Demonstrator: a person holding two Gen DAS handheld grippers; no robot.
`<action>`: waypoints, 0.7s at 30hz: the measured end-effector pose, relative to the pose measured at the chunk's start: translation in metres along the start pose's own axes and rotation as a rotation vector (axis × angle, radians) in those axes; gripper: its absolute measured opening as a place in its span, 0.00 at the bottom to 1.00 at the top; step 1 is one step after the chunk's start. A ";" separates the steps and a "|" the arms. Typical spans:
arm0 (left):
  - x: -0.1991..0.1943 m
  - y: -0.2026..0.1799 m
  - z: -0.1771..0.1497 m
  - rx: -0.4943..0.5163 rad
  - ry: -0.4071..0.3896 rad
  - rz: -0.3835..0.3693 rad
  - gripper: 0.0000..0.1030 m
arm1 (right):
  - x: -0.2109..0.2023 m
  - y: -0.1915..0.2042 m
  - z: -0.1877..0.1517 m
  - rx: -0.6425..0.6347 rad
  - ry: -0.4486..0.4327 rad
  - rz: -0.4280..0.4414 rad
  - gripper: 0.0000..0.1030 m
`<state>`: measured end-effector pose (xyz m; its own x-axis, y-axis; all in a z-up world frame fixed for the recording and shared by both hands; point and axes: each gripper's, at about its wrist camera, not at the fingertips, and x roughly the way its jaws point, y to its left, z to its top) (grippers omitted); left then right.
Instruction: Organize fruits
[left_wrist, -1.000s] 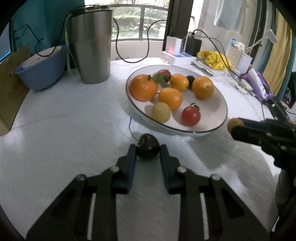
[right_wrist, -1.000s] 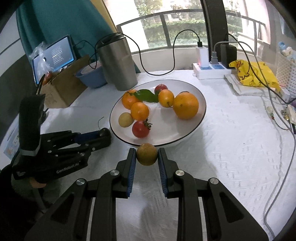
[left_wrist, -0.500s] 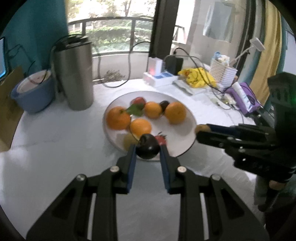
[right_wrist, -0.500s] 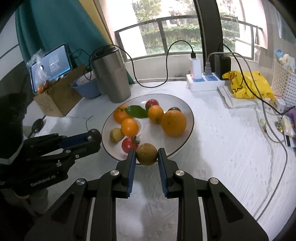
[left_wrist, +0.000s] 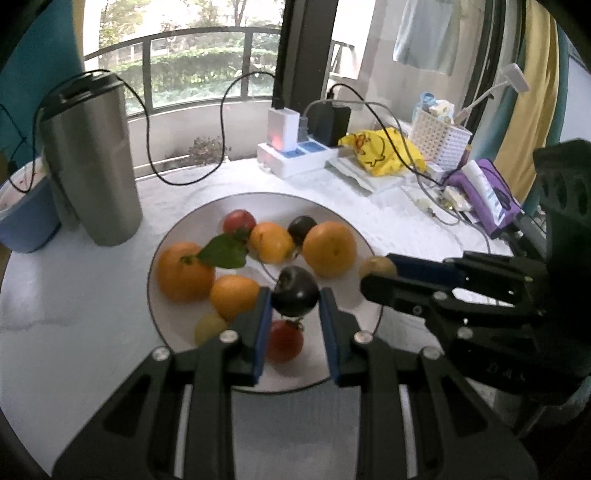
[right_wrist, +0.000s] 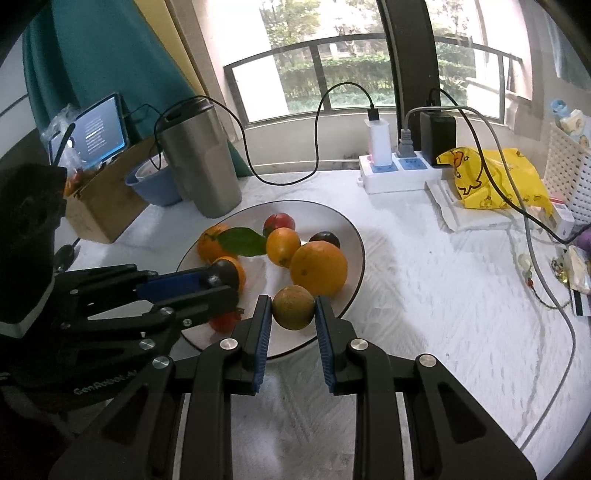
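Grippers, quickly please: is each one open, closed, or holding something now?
Left gripper: closed on the dark plum.
Right gripper: closed on the brownish-green fruit.

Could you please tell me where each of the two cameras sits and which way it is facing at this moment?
Left wrist: on the left gripper, looking forward and down along its fingers at the dark fruit it holds over the plate; the right gripper enters from the right.
Right wrist: on the right gripper, looking forward and down at its brownish fruit at the plate's near rim; the left gripper enters from the left.
Shared: plate, oranges, steel tumbler, power strip, yellow bag, window.
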<state>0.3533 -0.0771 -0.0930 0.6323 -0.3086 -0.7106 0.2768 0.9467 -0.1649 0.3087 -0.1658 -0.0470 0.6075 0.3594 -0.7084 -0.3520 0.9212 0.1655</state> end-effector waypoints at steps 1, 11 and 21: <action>0.002 0.000 0.001 0.002 0.004 -0.001 0.26 | 0.001 -0.001 0.000 0.000 0.000 0.000 0.25; 0.014 0.002 0.001 -0.014 0.048 -0.002 0.27 | 0.010 0.000 -0.003 -0.011 0.023 -0.006 0.25; -0.009 0.008 -0.003 -0.036 0.015 0.013 0.33 | -0.003 0.005 -0.001 -0.010 0.002 -0.054 0.35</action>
<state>0.3474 -0.0670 -0.0905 0.6243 -0.2952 -0.7233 0.2426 0.9533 -0.1797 0.3042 -0.1624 -0.0446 0.6242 0.3087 -0.7176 -0.3255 0.9378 0.1203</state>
